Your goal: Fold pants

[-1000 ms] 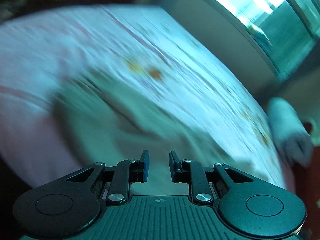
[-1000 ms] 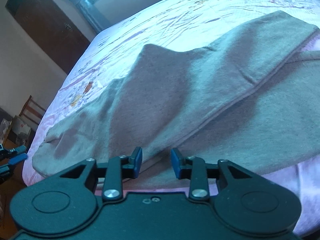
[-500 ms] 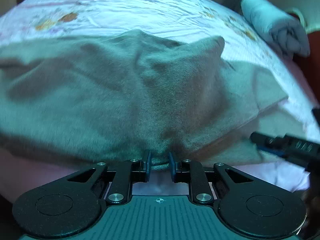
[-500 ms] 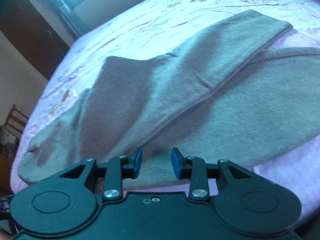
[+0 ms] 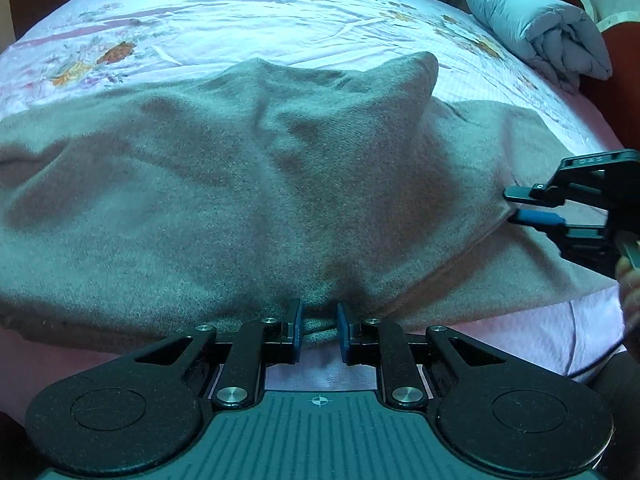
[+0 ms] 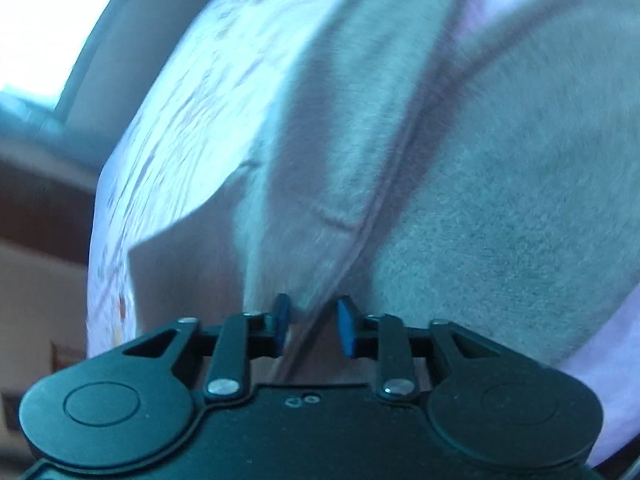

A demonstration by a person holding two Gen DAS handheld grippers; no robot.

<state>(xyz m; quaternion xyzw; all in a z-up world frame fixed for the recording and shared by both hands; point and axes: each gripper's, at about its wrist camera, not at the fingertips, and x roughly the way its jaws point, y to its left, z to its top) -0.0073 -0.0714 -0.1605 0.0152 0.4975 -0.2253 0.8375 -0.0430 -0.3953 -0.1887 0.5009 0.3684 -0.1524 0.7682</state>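
Grey fleece pants (image 5: pixel 248 200) lie rumpled across a pink floral bed sheet (image 5: pixel 240 12), one leg folded over the other. My left gripper (image 5: pixel 318 326) is open at the pants' near edge, with a fold of cloth between its blue pads. My right gripper (image 5: pixel 516 206) shows at the right of the left wrist view, open, with its tips at the edge of the upper leg. In the right wrist view the right gripper (image 6: pixel 312 326) is open around that leg's seam edge (image 6: pixel 360 236).
A rolled light-blue quilt (image 5: pixel 540 32) lies at the bed's far right corner. A bright window (image 6: pixel 44 20) and dark wooden furniture (image 6: pixel 40 208) stand beyond the bed. The bed's near edge runs just below my left gripper.
The left gripper swung from a blurred view of the bed down to the pants' near edge. The right gripper moved in close to the upper leg's seam and rolled over.
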